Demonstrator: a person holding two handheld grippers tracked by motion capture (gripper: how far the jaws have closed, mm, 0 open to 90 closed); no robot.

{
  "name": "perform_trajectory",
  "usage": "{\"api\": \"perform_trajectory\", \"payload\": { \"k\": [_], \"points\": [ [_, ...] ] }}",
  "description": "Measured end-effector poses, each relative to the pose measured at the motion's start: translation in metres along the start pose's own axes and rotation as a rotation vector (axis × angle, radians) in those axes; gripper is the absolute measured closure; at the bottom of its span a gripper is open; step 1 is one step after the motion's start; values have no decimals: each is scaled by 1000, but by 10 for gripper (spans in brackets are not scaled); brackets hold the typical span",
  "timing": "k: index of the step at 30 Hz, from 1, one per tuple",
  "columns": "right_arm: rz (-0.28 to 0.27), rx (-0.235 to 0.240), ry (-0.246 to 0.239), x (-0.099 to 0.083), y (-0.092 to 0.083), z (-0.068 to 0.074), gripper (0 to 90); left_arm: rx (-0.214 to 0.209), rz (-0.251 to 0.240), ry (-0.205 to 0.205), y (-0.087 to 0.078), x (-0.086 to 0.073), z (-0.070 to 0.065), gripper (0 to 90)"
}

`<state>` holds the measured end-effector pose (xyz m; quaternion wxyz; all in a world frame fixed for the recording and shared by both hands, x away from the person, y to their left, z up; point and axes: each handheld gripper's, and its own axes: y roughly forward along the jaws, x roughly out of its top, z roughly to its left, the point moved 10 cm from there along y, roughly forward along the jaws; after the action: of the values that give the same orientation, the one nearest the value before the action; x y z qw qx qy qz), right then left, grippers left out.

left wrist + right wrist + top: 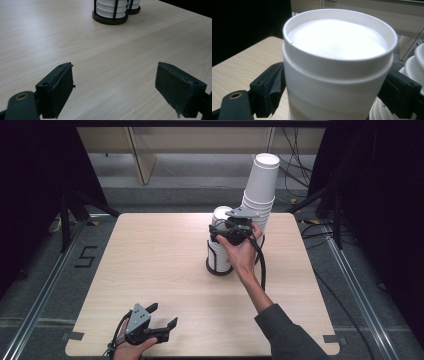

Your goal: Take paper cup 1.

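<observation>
Jaws of the right gripper (221, 226) are clamped on either side of a white paper cup (337, 50), just under its rolled rim, so that cup is firmly pinched. It sits at the top of the short stack (218, 251) standing in a black wire holder (219, 269), a little right of the middle of the worktop (150, 260) and towards the far edge. Right behind it, at the far right, a tall stack (260, 185) of the same cups leans over, touching or very nearly touching the person's hand (241, 251). Over at the near left corner, the left gripper (164, 315) is parked low above the wood, jaws spread wide with nothing between them, well apart from the action. So where are we? The grip is made, that much is done; the cup looks nested on the short stack or only barely clear of it, and I can't tell which. Whether it is being lifted off or set down isn't clear from here either. What's left, by my reading, is carrying this one cup between the two stacks, with plenty more to go.
</observation>
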<state>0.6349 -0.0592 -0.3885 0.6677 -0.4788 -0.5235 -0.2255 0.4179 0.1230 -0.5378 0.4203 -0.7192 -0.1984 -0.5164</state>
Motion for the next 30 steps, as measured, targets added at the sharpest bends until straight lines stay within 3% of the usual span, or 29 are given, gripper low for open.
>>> {"api": "perform_trajectory", "payload": {
  "k": [5, 10, 13, 24, 30],
  "points": [
    [10, 0, 48, 1, 3, 0, 179, -2, -1, 5, -1, 1, 1, 144],
    [2, -5, 54, 2, 2, -1, 184, 5, 5, 5, -1, 0, 1, 144],
    [-28, 8, 74, 12, -3, 0, 185, 0, -1, 2, 0, 1, 0, 144],
    [-109, -4, 49, 52, -24, 4, 186, 5, 7, 6, -1, 0, 0, 144],
    [-192, 8, 47, 78, -48, 8, 187, 1, 7, 7, -1, 0, 0, 144]
  ]
}}
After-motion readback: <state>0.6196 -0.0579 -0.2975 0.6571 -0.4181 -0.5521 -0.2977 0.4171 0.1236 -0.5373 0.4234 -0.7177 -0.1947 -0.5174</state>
